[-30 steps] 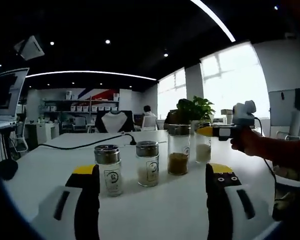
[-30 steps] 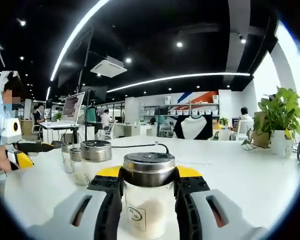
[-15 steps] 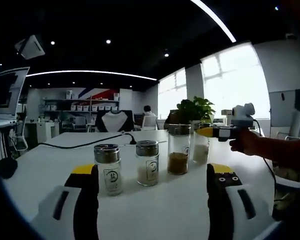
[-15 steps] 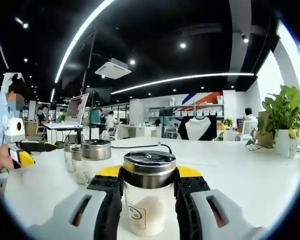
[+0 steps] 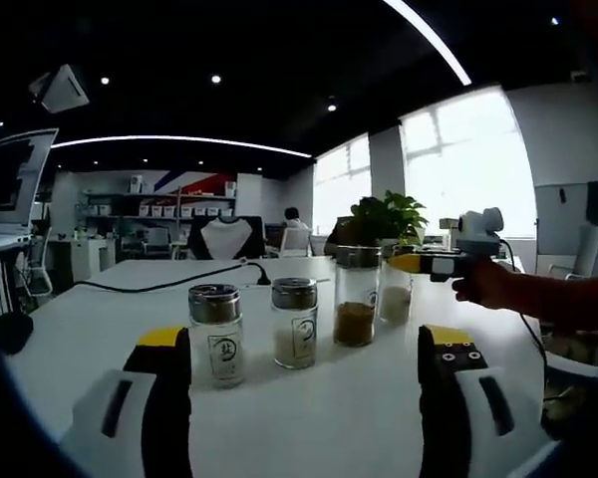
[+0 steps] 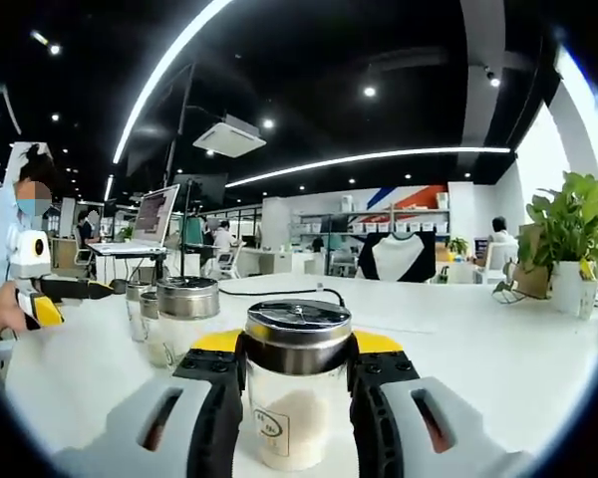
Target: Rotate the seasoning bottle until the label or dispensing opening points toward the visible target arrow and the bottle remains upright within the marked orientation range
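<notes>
Right gripper [image 6: 297,393] pinches the seasoning bottle [image 6: 297,393] just under its metal cap, bottle upright on the white counter [image 6: 498,358] at the view's 6 o'clock. Over the last second its small label has crept from centre toward 7 o'clock, so the twist seems under way, slowly; no target arrow is visible. Left gripper [image 5: 304,398] hangs spread and empty, short of the bottle row [image 5: 294,324] at 12 o'clock. Neighbouring jars [image 6: 184,319] stand close at 10 o'clock; open counter lies toward 3 o'clock, with the potted plant [image 6: 558,244] well apart.
</notes>
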{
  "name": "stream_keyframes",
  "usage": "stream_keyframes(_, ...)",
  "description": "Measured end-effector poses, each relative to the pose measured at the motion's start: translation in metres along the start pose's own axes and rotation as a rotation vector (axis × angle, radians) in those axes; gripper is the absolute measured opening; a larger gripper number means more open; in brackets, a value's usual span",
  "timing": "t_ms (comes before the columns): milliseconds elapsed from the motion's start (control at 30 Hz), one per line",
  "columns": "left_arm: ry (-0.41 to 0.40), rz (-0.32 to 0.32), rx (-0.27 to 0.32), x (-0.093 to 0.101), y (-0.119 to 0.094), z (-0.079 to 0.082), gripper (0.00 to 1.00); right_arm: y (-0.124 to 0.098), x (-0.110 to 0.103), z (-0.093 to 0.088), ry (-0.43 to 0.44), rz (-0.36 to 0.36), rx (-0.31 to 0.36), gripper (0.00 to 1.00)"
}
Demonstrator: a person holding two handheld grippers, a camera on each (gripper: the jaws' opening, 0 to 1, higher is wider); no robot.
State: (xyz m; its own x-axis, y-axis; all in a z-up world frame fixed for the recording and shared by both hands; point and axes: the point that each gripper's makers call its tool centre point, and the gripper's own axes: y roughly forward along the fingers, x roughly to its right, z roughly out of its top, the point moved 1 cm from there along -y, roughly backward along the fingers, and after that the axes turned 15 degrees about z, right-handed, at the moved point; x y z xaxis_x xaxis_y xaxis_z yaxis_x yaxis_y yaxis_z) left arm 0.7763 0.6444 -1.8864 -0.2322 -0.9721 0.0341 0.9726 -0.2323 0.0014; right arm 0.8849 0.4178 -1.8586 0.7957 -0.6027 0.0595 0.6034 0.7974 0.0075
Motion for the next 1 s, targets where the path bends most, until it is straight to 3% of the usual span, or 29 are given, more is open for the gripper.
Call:
stream_keyframes(167, 0.023, -0.002, -0.019, -0.001, -0.001, -0.002, 1.0, -0.002, -0.001, -0.003, -0.073, -0.031, -0.063, 0.42)
stream_keyframes(267, 0.019, 0.006, -0.016, -0.004, -0.001, -0.001, 1.0, -0.01, -0.008, -0.001, -0.057, -0.037, -0.043, 0.47)
stream_keyframes(567, 0.029, 0.02, -0.014, -0.004, -0.003, 0.002, 1.0, -0.048, -0.027, -0.004, 0.04, -0.101, 0.03, 0.5)
stream_keyframes(933, 0.021, 0.038, -0.038, -0.003, -0.026, -0.008, 1.0, -0.07, -0.071, -0.015, 0.013, -0.092, 0.001, 0.61)
stream_keyframes(1000, 0.019, 0.045, -0.045, 0.001, -0.039, -0.012, 1.0, -0.078, -0.089, -0.015, 0.016, -0.076, 0.01, 0.63)
